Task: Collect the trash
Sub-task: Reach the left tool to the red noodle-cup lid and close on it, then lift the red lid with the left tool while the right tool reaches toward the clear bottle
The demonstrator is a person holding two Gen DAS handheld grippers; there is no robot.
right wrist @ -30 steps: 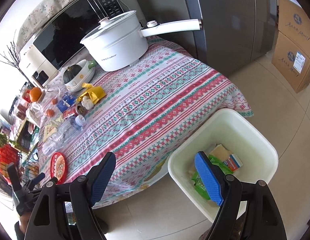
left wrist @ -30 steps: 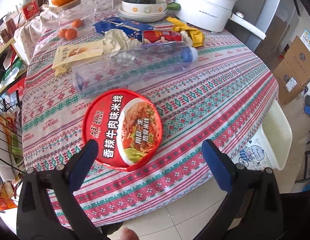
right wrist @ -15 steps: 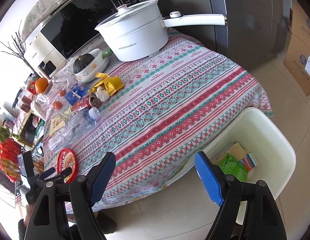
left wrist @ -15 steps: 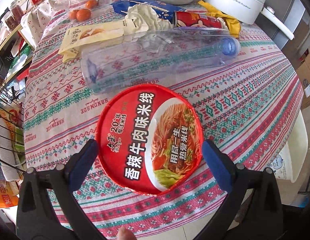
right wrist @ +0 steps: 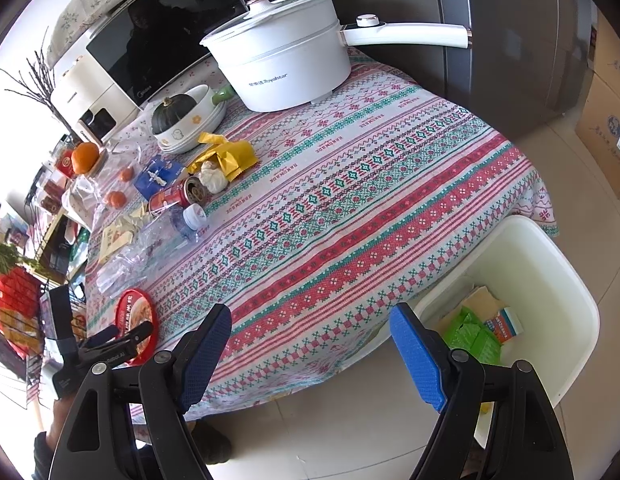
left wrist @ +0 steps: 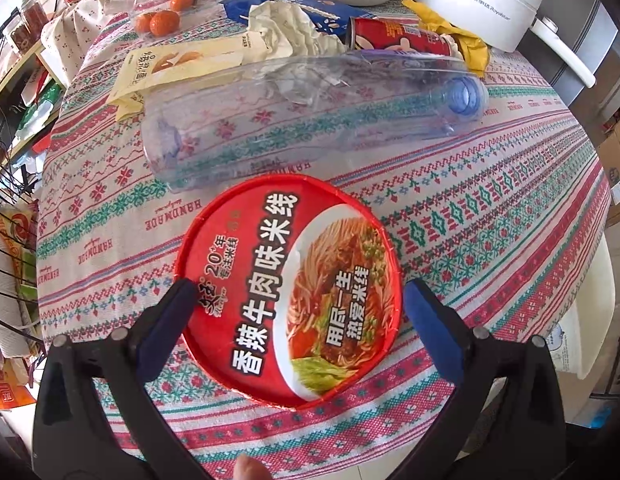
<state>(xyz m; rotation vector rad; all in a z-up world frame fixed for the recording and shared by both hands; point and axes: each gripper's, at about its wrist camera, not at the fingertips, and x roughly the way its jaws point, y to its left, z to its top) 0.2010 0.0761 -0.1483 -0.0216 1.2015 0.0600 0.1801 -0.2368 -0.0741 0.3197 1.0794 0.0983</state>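
Noodle bowl (left wrist: pixel 289 292) sits at the table's near edge, bracketed by the spread left gripper (left wrist: pixel 293 320): approach step, judged; closing on its rim comes next. Right view: right gripper (right wrist: pixel 310 356) gapes empty beside the trash bin (right wrist: pixel 566 280).

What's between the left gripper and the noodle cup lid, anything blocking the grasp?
Nothing visible. The left gripper is open with its fingers on either side of the red noodle cup near the table edge. The clear plastic bottle lies just behind the cup, on its far side, not in the approach path.
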